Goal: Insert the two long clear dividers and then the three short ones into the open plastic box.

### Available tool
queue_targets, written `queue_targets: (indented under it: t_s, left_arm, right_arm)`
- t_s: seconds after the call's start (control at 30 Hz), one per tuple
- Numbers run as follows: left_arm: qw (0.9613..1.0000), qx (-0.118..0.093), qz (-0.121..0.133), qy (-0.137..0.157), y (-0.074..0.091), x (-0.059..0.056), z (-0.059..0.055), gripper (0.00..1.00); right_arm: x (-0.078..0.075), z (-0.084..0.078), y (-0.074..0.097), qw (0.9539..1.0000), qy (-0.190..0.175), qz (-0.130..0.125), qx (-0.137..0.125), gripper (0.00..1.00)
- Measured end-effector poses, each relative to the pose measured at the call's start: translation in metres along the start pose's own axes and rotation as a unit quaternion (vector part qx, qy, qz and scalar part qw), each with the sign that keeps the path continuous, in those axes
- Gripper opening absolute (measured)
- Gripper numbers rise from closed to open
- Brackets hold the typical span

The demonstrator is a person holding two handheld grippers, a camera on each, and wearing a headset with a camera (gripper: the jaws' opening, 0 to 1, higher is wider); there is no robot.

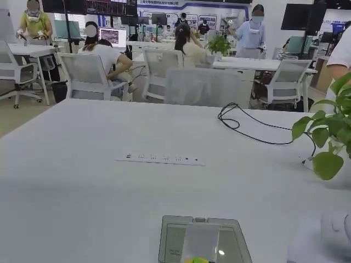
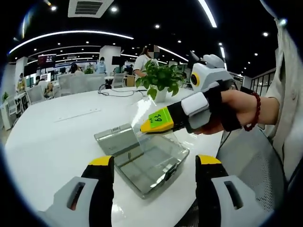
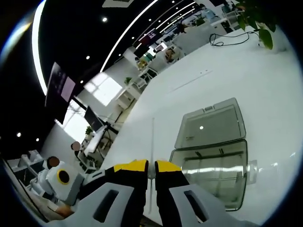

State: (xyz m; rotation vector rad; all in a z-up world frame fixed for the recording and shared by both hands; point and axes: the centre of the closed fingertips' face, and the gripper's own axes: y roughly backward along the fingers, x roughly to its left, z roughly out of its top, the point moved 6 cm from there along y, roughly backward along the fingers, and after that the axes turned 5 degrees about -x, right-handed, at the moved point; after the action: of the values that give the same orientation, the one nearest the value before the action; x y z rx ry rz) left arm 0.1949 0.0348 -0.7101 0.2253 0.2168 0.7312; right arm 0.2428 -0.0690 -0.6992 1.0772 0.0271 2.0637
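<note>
The clear plastic box (image 2: 150,163) lies open on the white table, its lid (image 2: 115,138) folded flat behind it. My right gripper (image 3: 151,165) is shut on a clear divider (image 3: 152,139), seen edge-on as a thin line rising from the yellow tips. In the left gripper view the right gripper (image 2: 158,124) hangs just above the box's far side, held in a hand. My left gripper (image 2: 155,161) stands open before the box's near edge with nothing between its jaws. In the head view the divider (image 1: 200,240) stands over the lid (image 1: 170,233) at the bottom edge.
A flat white power strip (image 1: 160,159) lies mid-table. A black cable (image 1: 241,123) loops at the back right beside a leafy potted plant (image 1: 329,134). White chairs (image 1: 90,76) and seated people stand beyond the far edge.
</note>
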Motion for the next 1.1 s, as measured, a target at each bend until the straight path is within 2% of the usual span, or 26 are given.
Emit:
queue_targets:
  t_s: [0.13, 0.2, 0.27, 0.3, 0.5, 0.63, 0.87, 1.1]
  left_arm:
    - [0.9999, 0.006, -0.005, -0.013, 0.001, 0.001, -0.001, 0.79]
    - [0.9999, 0.003, -0.008, -0.014, 0.001, 0.001, -0.001, 0.82]
    - [0.9998, 0.0, -0.011, -0.014, 0.001, 0.001, -0.001, 0.86]
    - [0.9998, -0.001, -0.011, -0.013, 0.001, 0.001, -0.001, 0.86]
    - [0.9994, 0.007, -0.013, -0.032, -0.001, 0.001, -0.004, 0.93]
    - [0.9995, 0.001, -0.017, -0.026, -0.002, 0.001, -0.005, 0.99]
    - [0.9993, 0.006, -0.022, -0.03, -0.004, 0.004, -0.008, 1.0]
    - [0.999, 0.015, -0.024, -0.035, -0.006, 0.005, -0.012, 1.0]
  right_arm:
    - [-0.006, 0.002, 0.004, 0.9996, -0.012, -0.019, 0.02, 0.07]
    - [-0.013, 0.001, 0.007, 0.998, -0.014, -0.042, 0.044, 0.07]
    - [-0.016, 0.002, 0.008, 0.9969, -0.012, -0.053, 0.056, 0.07]
    - [-0.018, 0.001, 0.01, 0.9958, -0.011, -0.059, 0.069, 0.07]
    - [-0.026, 0.003, 0.013, 0.9912, -0.012, -0.089, 0.098, 0.07]
    - [-0.03, 0.003, 0.016, 0.9862, -0.003, -0.11, 0.124, 0.07]
    - [-0.038, 0.005, 0.019, 0.978, -0.008, -0.137, 0.157, 0.07]
    - [-0.047, 0.006, 0.018, 0.9704, -0.023, -0.16, 0.179, 0.06]
